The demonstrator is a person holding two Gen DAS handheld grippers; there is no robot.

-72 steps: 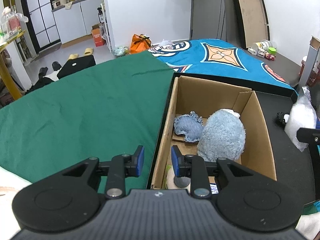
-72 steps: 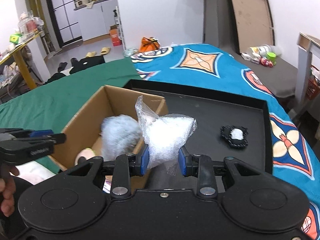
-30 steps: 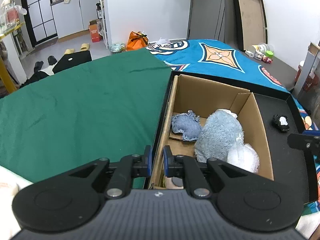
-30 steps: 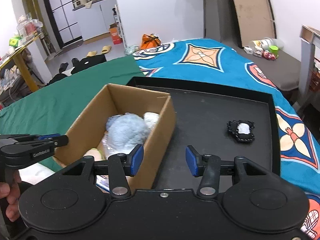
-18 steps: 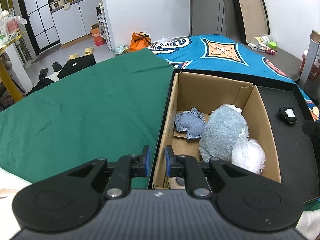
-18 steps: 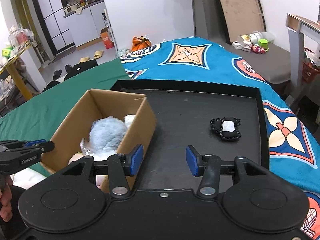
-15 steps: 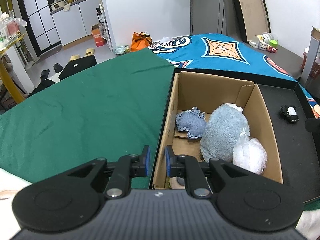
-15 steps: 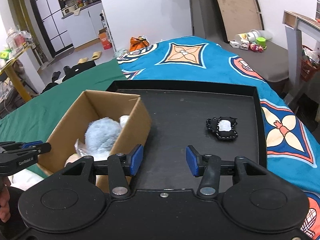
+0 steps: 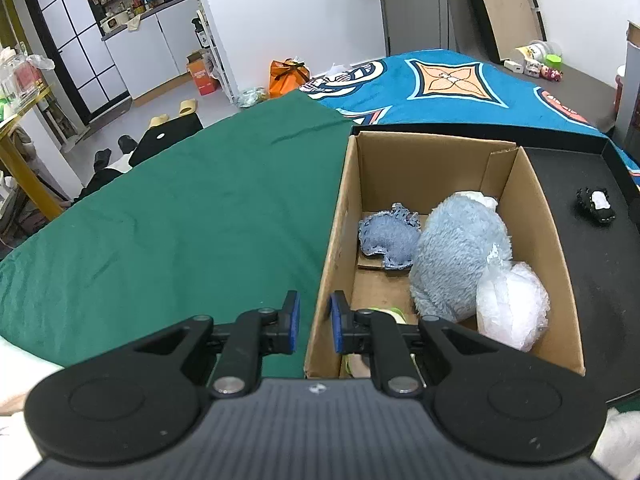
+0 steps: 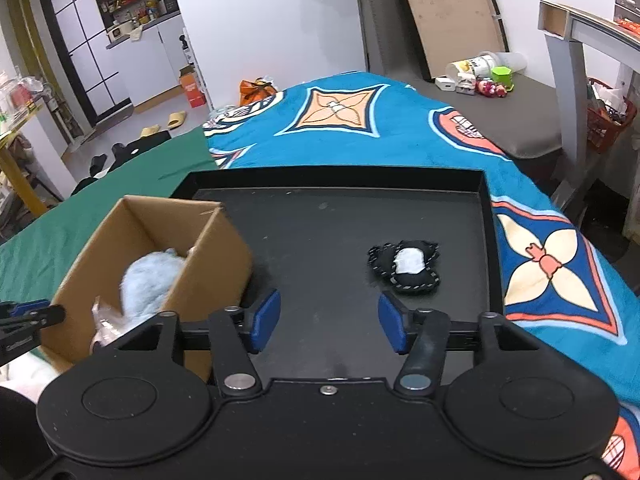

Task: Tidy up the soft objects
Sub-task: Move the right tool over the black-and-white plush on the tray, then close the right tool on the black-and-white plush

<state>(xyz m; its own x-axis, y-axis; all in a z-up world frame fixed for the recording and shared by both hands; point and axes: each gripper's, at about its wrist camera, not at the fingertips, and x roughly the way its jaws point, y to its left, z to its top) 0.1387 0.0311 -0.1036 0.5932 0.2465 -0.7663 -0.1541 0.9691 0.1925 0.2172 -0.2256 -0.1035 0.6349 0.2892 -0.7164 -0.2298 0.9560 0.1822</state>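
A cardboard box stands at the left end of a black tray. In it lie a fluffy light-blue plush, a small denim-blue piece and a clear bag of white stuffing. A small black-and-white soft toy lies on the tray floor. My left gripper is nearly shut, its pads astride the box's near left wall. My right gripper is open and empty above the tray, the black-and-white toy just beyond its right finger.
The tray rests on a bed with a green cloth on the left and a blue patterned blanket on the right. A grey bench with small toys stands far right. Shoes and bags lie on the floor behind.
My right gripper let the stuffing bag go into the box, opened, and moved right toward the black-and-white toy. My left gripper narrowed around the box wall and has held there.
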